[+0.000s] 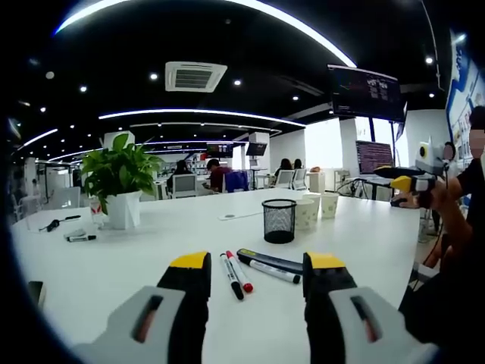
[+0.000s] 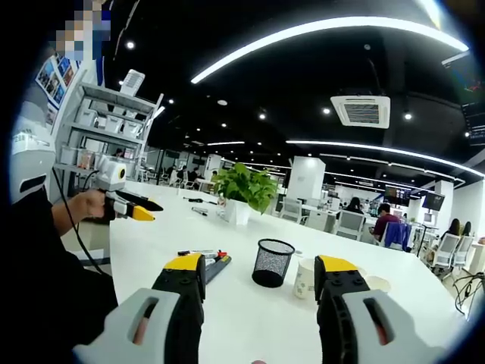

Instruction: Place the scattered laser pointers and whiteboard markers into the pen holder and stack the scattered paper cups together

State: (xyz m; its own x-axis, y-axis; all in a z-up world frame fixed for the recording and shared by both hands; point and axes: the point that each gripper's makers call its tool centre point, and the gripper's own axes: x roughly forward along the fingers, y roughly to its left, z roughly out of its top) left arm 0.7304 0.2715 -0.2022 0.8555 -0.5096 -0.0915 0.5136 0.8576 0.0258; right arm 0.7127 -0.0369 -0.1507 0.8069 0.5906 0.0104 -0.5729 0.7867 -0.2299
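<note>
L gripper (image 1: 258,274) hovers over the near edge of the long white desk (image 1: 151,243), yellow-tipped jaws spread wide, nothing between them. Just past its tips lie a red-capped whiteboard marker (image 1: 239,271), a black-capped whiteboard marker (image 1: 231,276) and a black laser pointer w/ a white barrel beside it (image 1: 267,265), all flat on the desk, close together. Behind them stands the black mesh pen holder (image 1: 279,221), upright, mid-desk. Three white paper cups (image 1: 317,208) stand just beside it toward the far edge, unstacked. A potted green plant in a white pot (image 1: 121,182) sits at the desk's left end; small dark items (image 1: 68,230) lie near it.

R gripper (image 2: 259,277) also wide open, empty, held over the desk; pen holder (image 2: 273,262) ahead between its jaws, one cup (image 2: 305,278) touching-close beside it, markers (image 2: 208,260) by the left jaw.
</note>
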